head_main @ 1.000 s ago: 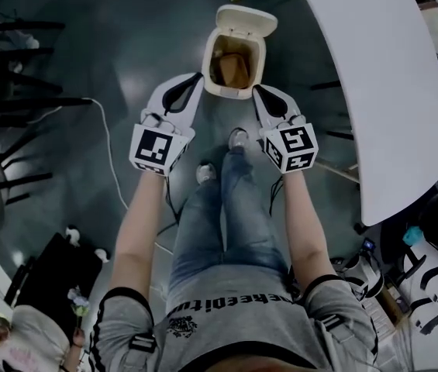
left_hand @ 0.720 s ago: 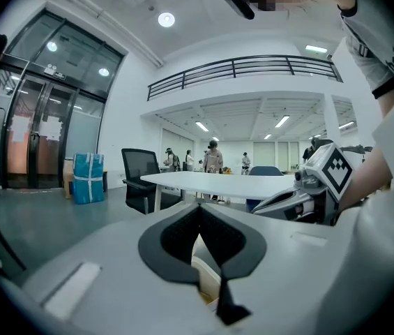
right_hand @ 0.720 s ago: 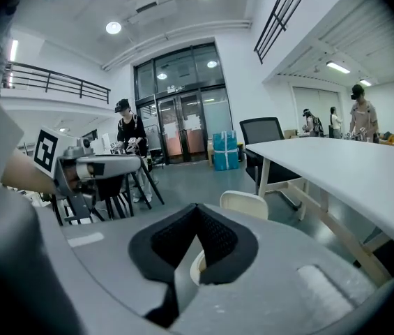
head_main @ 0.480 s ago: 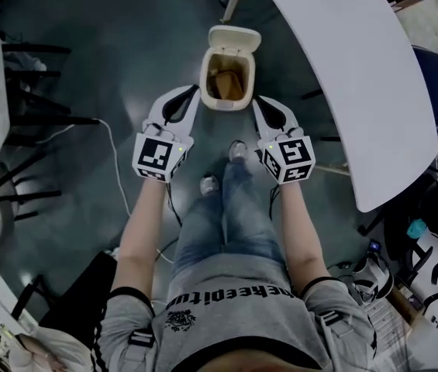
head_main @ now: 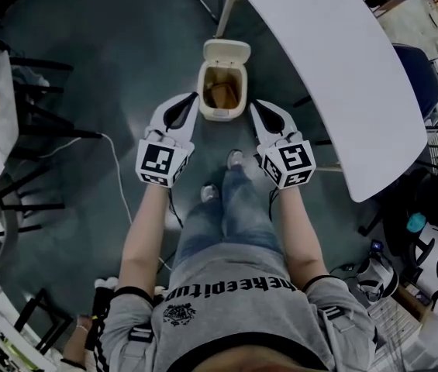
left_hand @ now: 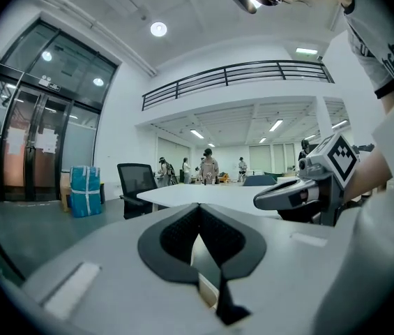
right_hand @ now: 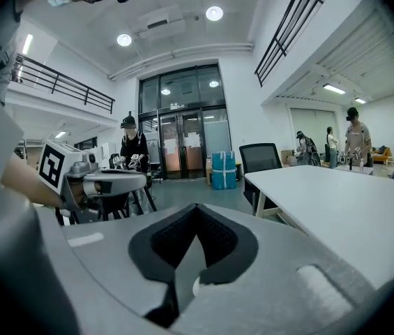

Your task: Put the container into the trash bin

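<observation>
- Container (head_main: 220, 91): a brown, boxy shape lying inside the trash bin (head_main: 205, 113), below its rim. I judge the drop done.
- Left gripper (head_main: 191, 99) hangs just beside the bin's left wall and right gripper (head_main: 256, 107) just beside its right wall. Both are clamped shut, pads meeting, with nothing between them.
- Risk: the bin looks light and stands free on the floor. My shoes (head_main: 236, 160) are near its front, so a careless step or a swung gripper could tip it and spill the container.
- Risk: the lid (head_main: 226, 50) stands open at the bin's far edge. If the container sits high, the lid may jam; I cannot judge the depth.
- Risk: the table (head_main: 335, 76) edge is close on the bin's right, easy to clip with the right gripper.
- Materials: the bin is cream plastic, a rounded rectangle with a hinged flip lid. The container looks like cardboard or paper. The gripper shells are smooth and pale with black ribbed pads.
</observation>
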Available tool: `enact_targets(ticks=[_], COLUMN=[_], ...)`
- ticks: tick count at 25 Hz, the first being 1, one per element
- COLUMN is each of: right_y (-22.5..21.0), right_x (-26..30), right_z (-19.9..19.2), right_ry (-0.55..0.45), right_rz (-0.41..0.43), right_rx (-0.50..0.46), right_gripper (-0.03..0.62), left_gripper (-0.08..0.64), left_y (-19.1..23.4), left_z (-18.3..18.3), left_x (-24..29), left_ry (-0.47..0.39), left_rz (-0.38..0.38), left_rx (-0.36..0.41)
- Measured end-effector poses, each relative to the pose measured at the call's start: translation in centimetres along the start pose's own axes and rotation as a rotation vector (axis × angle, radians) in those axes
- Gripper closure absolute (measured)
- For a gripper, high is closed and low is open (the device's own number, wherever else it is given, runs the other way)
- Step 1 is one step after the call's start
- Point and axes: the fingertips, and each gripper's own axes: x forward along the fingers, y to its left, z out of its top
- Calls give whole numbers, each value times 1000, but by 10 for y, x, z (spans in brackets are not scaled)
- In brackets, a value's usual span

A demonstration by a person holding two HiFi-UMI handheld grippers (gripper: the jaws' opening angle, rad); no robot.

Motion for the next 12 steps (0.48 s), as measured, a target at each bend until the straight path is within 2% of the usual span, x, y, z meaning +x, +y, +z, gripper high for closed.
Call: enact_targets(ticks=[12], right_y=[16], right_x=[-33], right_z=[50], right_ry=[-84], right_rz=[-41], right_rx=[-61], right_gripper=[592], left_gripper=[554], left_y=[-12], left_z=[49], left_x=[-23], left_ry=[-71], left_rz=[-2], left_rx=[15])
